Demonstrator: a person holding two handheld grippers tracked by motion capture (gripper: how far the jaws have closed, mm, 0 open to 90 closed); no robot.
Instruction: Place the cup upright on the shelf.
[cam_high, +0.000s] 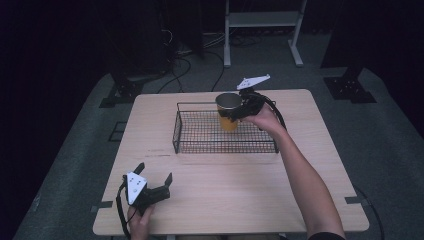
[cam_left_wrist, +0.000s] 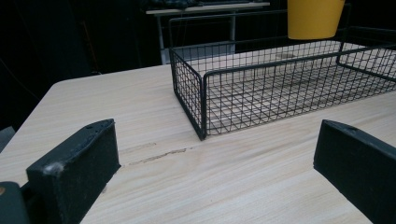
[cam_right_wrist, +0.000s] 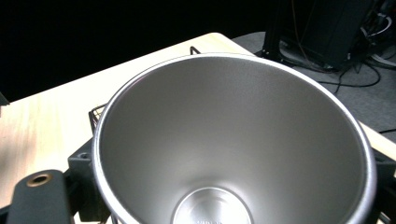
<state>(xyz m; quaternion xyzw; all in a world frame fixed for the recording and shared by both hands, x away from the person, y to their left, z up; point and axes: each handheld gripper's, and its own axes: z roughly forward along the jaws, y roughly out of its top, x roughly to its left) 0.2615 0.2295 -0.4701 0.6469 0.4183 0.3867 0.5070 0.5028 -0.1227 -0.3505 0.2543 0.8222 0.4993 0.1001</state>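
Observation:
A yellow cup (cam_high: 228, 111) with a silver metal inside hangs upright above the back of a black wire basket (cam_high: 200, 146). My right gripper (cam_high: 239, 112) is shut on it from the right side. In the right gripper view the cup's silver interior (cam_right_wrist: 233, 140) sits between the jaws, empty. In the left gripper view the cup's yellow bottom (cam_left_wrist: 314, 18) floats above the basket (cam_left_wrist: 196, 93). My left gripper (cam_high: 154, 173) rests low at the table's front left corner, open, with nothing between its jaws.
The light wooden table (cam_high: 225, 200) has a faint scratch mark (cam_left_wrist: 159, 155) in front of the basket's near-left corner. A white metal stand (cam_high: 262, 30) and cables lie on the floor beyond the table.

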